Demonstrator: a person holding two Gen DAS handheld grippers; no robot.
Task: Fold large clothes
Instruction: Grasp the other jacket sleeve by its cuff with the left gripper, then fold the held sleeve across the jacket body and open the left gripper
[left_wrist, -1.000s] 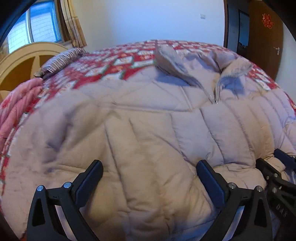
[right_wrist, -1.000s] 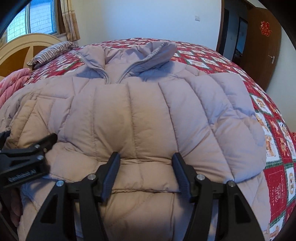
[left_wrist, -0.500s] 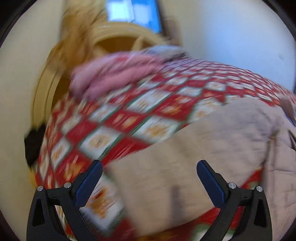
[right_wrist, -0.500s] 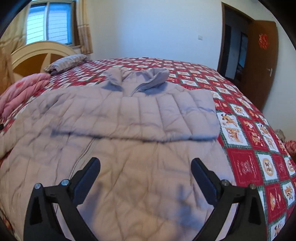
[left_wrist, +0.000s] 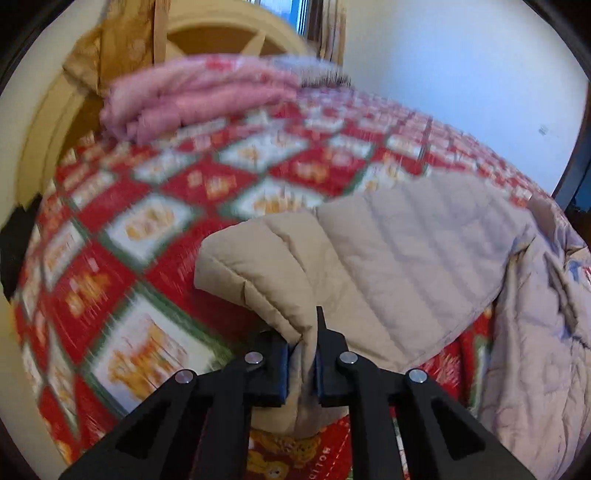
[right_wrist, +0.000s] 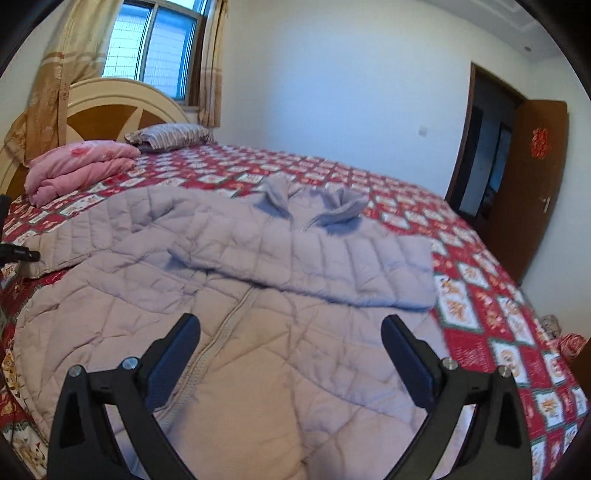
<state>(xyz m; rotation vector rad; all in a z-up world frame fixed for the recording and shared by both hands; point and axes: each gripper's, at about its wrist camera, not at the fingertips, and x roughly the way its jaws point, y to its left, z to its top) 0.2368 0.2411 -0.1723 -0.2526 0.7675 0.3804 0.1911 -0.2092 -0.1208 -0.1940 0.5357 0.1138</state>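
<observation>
A large pale beige-lilac quilted jacket (right_wrist: 280, 332) lies front-up on the bed, zip down its middle and collar (right_wrist: 314, 203) at the far end. One sleeve (right_wrist: 332, 258) is folded across the chest. The other sleeve (left_wrist: 388, 251) stretches out to the left side. My left gripper (left_wrist: 301, 354) is shut on the cuff end of that sleeve (left_wrist: 266, 258), which bunches up between the jaws. My right gripper (right_wrist: 291, 354) is open and empty, hovering above the jacket's lower front. The left gripper's tip also shows at the left edge of the right wrist view (right_wrist: 18, 254).
The bed has a red, white and green patterned quilt (right_wrist: 480, 295). A folded pink blanket (right_wrist: 77, 166) and a striped pillow (right_wrist: 173, 134) lie by the headboard (right_wrist: 122, 107). A window is behind it, and an open brown door (right_wrist: 535, 184) stands at the right.
My left gripper swung left off the jacket's body and closed on the outstretched sleeve's cuff. My right gripper opened wide and pulled back from the jacket.
</observation>
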